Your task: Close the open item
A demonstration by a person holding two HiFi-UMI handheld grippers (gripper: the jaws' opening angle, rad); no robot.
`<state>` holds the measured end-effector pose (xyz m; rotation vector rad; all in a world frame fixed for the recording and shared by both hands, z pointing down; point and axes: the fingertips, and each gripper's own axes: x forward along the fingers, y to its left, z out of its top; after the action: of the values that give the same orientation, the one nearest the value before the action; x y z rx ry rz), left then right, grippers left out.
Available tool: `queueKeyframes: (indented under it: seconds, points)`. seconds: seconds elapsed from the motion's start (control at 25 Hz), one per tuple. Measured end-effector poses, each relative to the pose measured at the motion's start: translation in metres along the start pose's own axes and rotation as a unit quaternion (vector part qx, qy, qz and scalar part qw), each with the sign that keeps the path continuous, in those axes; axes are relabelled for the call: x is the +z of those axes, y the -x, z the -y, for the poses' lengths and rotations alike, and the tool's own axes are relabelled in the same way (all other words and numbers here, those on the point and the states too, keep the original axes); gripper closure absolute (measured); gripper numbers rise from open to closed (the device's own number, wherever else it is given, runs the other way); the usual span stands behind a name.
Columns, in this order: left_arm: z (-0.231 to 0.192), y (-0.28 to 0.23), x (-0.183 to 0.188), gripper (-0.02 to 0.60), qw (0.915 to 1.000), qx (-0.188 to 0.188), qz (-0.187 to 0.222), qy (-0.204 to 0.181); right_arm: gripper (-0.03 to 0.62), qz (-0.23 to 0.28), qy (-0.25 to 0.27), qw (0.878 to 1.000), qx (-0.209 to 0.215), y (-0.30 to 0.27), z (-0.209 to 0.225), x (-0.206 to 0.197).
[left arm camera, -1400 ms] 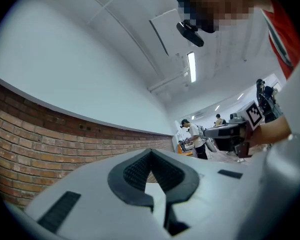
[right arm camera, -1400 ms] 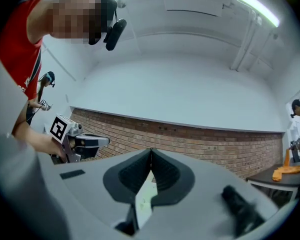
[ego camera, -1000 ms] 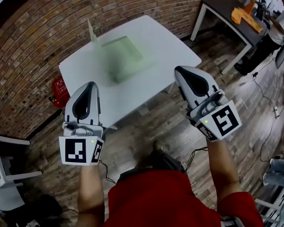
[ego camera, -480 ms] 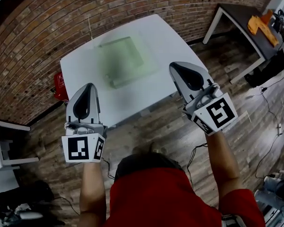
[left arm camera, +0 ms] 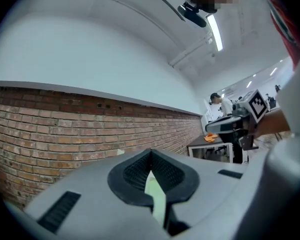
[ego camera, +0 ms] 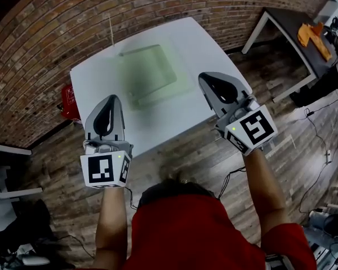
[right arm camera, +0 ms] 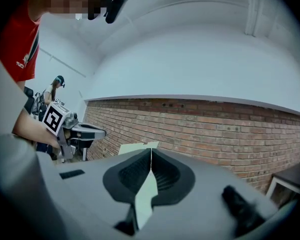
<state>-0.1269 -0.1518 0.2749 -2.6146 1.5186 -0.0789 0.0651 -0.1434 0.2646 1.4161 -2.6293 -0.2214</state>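
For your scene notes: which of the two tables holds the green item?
The white table, straight ahead by the brick wall; the dark table at right holds orange things.

Both hand-held grey grippers are edging closer to the white square table [ego camera: 90, 86]. The right gripper [ego camera: 205, 79] is sliding in from over the wooden plank floor [ego camera: 180, 151] beside the table's corner until its tips overlap the table's near right edge, and the left gripper [ego camera: 114, 98] is drifting slightly rightward and lower in the head view. The blurred pale green flat box [ego camera: 149, 75] on the table is coming to sit more squarely between the two grippers, while the dark side table [ego camera: 287, 21] at upper right is sliding toward the picture's edge.
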Motion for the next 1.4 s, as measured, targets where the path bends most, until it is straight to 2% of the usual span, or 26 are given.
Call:
queueKeyframes:
  seconds: [0.44, 0.52, 0.72, 0.84, 1.12, 1.24, 1.4]
  points:
    - [-0.011, -0.021, -0.032, 0.564, 0.9997, -0.024, -0.003, 0.005, 0.562, -0.033, 0.017, 0.999, -0.008, -0.052, -0.001, -0.024]
    - [-0.011, -0.023, -0.035, 0.478, 0.9994, -0.032, -0.006, 0.010, 0.562, -0.039, 0.015, 0.999, -0.008, -0.056, 0.000, -0.027]
    - [-0.010, -0.038, -0.049, 0.345, 0.9986, -0.038, -0.038, -0.004, 0.560, -0.049, 0.008, 0.999, -0.009, -0.065, 0.008, -0.037]
    - [-0.010, -0.053, -0.059, 0.307, 0.9974, -0.036, -0.061, -0.017, 0.560, -0.057, 0.005, 0.998, -0.002, -0.072, 0.014, -0.044]
    - [-0.009, -0.090, -0.078, 0.290, 0.9949, -0.012, -0.097, -0.026, 0.555, -0.095, -0.010, 0.995, 0.032, -0.087, 0.037, -0.073]
    - [-0.008, -0.100, -0.084, 0.290, 0.9936, 0.005, -0.109, -0.027, 0.465, -0.114, -0.032, 0.992, 0.054, -0.092, 0.047, -0.090]
    - [-0.011, -0.112, -0.088, 0.290, 0.9918, 0.034, -0.121, -0.024, 0.438, -0.140, -0.048, 0.986, 0.077, -0.100, 0.060, -0.116]
